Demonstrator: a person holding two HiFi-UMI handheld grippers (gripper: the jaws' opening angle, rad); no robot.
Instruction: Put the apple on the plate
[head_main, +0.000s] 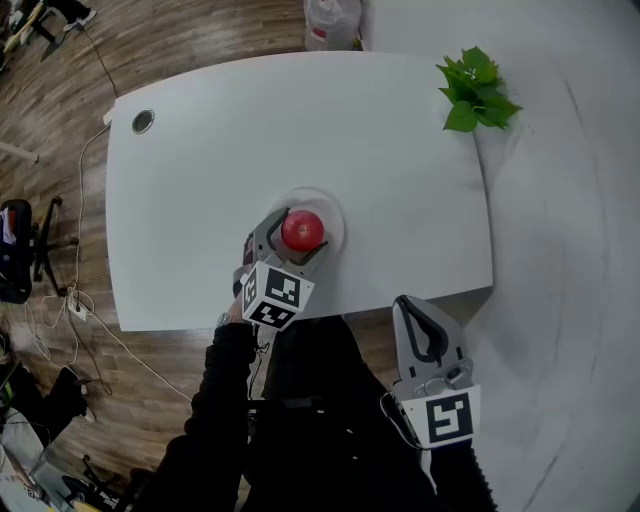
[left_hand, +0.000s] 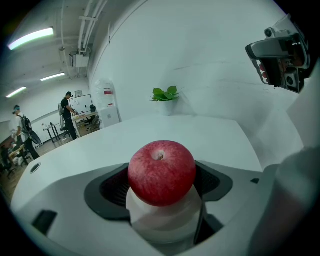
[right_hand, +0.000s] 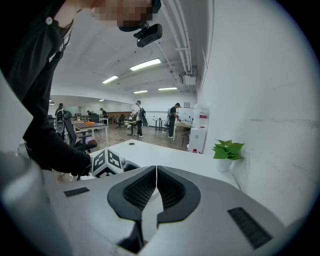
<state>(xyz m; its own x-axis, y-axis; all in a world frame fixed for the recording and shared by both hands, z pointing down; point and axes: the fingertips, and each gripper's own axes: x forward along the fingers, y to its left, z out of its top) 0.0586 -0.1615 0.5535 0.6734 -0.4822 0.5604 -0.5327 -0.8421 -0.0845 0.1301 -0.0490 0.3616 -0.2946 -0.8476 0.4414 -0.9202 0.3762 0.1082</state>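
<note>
Left tool (head_main: 299, 236) clasping apple (left_hand: 161, 172), over plate (head_main: 320, 200)

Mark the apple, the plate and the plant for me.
apple (head_main: 302, 230), head view, middle of its red top.
plate (head_main: 322, 202), head view, bare rim on the far side of the apple.
plant (head_main: 478, 90), head view, centre of its leaves.

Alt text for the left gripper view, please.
A red apple sits gripped between the jaws of the left hand-held gripper, with something white just beneath it. Behind are the white table and a green plant.
</note>
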